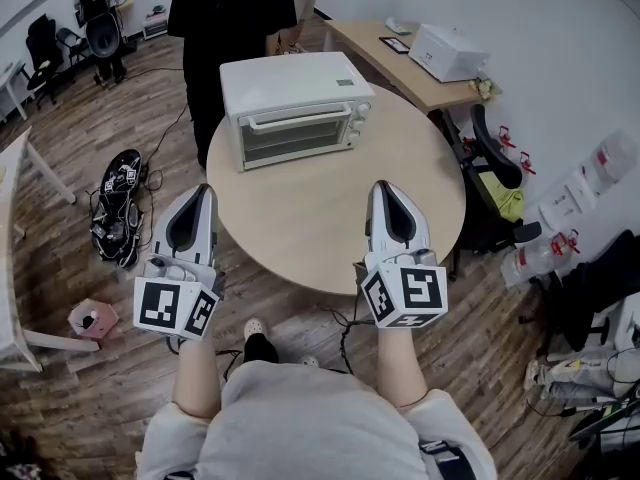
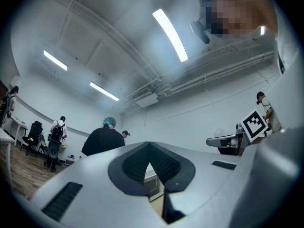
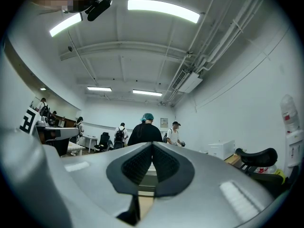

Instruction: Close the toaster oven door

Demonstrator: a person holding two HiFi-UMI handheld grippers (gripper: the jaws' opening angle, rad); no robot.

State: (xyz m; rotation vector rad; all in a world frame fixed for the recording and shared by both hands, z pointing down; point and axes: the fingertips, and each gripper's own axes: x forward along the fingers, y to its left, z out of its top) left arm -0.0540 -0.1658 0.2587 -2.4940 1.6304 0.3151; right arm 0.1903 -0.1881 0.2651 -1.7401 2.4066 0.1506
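- Head view: the toaster oven (image 1: 295,108) sits at the far side of the round table (image 1: 300,253), and its door (image 1: 297,136) lies flat against the front, already closed.
- My left claw (image 1: 205,190) hovers just beside the table's near-left rim, nose aimed toward the oven.
- My right claw (image 1: 383,186) hangs over the near edge of the tabletop, well apart from the oven.
- Left gripper view: jaws clenched tip to tip, nothing pinched (a sliver of the oven shows through the gap below the tips).
- Right gripper view: same story, jaws pressed together and empty.
- A person in black (image 1: 225,18) stands just behind the oven.
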